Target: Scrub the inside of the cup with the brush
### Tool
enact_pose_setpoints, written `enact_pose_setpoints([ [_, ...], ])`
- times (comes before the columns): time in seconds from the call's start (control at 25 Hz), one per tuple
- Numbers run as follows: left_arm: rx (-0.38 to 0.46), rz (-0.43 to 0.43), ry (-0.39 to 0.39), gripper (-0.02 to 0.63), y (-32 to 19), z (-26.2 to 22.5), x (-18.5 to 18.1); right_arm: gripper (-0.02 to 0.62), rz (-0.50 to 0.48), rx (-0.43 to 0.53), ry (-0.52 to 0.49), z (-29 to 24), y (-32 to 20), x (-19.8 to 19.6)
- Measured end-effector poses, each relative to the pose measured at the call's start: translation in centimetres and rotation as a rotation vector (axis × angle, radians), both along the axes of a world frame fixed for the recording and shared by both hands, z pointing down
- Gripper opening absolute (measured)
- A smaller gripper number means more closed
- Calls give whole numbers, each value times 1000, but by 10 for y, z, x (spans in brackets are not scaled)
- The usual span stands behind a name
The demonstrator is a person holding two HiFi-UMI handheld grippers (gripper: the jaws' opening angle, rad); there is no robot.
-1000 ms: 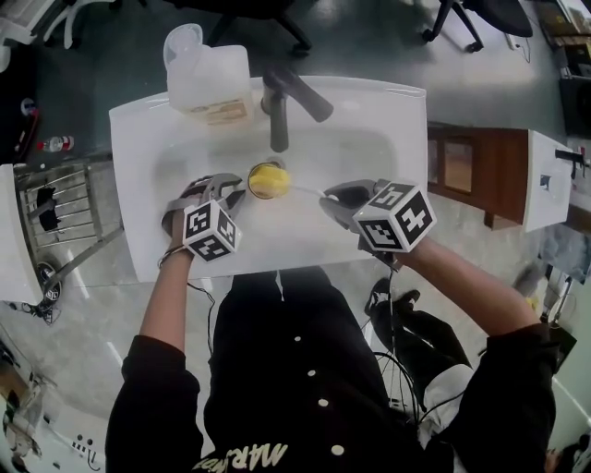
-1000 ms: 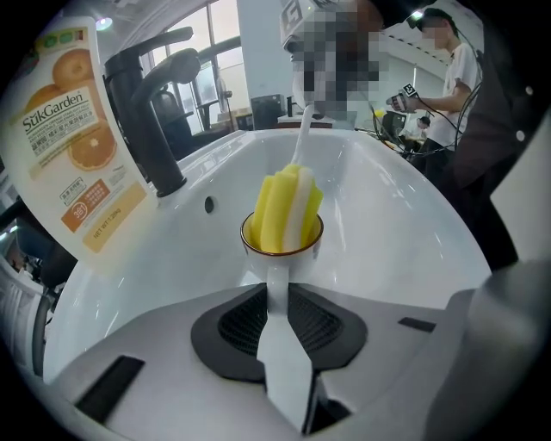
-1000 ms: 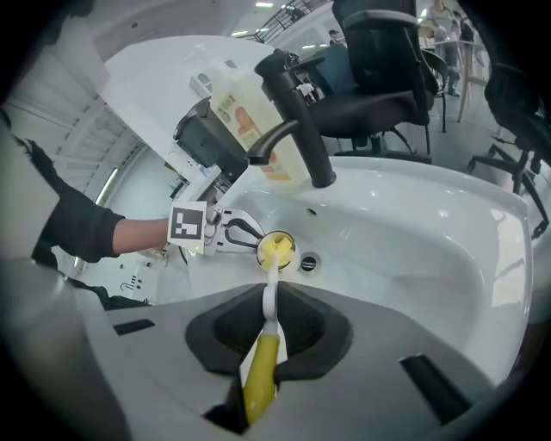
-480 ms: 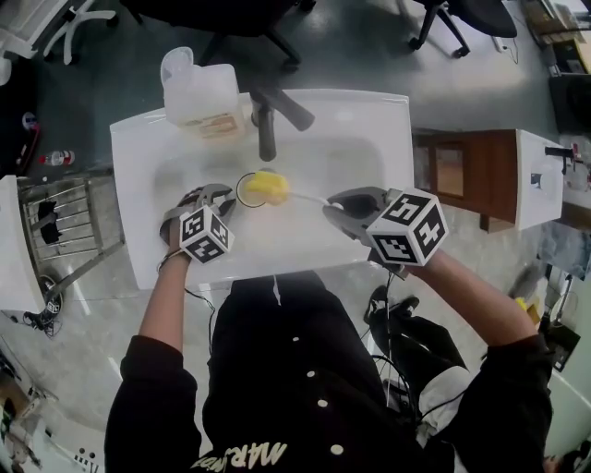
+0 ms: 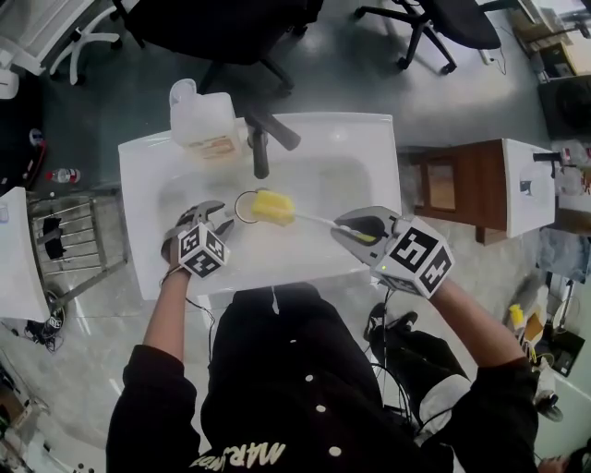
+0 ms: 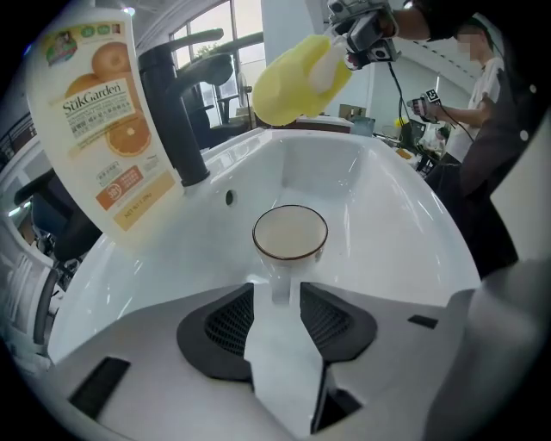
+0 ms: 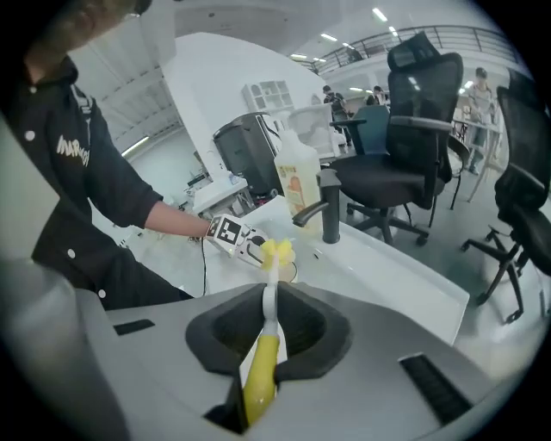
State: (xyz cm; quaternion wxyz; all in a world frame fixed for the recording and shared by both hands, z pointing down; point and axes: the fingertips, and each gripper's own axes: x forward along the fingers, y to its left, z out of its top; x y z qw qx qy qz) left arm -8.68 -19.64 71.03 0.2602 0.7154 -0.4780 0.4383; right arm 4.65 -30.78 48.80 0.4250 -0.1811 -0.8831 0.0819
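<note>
A white sink [image 5: 369, 139] is taking up the middle of a grey-floored office, with black chairs [image 5: 231, 28] standing beyond it at 12 o'clock. The cup [image 6: 290, 232] is sitting upright on the sink's floor near the centre, its handle pointing toward 6 o'clock in the left gripper view. That handle is lying between the jaws of the left tool [image 6: 275, 291], which have just been opening and are now released, the pads standing clear of it on both sides. The brush [image 7: 263, 370] is hanging above the cup without touching it, and in the head view its yellow sponge head is showing at the cup's 3 o'clock. The right tool [image 7: 269, 297] is clenching the brush's yellow handle. A black faucet [image 5: 261, 139] is rising at the cup's 12 o'clock. A jug [image 5: 205, 120] with an orange label is standing at 11 o'clock on the sink's rim.
</note>
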Motion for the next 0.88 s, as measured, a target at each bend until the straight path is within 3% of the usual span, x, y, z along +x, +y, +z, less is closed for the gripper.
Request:
enact_pose_setpoints([
  [0.2, 88, -60, -34, 157, 10, -50, -8, 51, -17, 73, -156, -27, 8, 1],
  [0.36, 250, -168, -56, 79, 9, -116, -18, 51, 6, 139, -302, -54, 12, -1],
  [0.56, 458, -317, -6, 34, 8, -198, -25, 51, 42, 245, -486, -90, 10, -5],
  [0.76, 649, -401, 55, 26, 4, -272, -25, 51, 187, 237, -685, -139, 4, -14],
  [0.88, 739, -422, 50, 26, 2, -311, -24, 51, 293, 230, -768, -166, -8, -13],
])
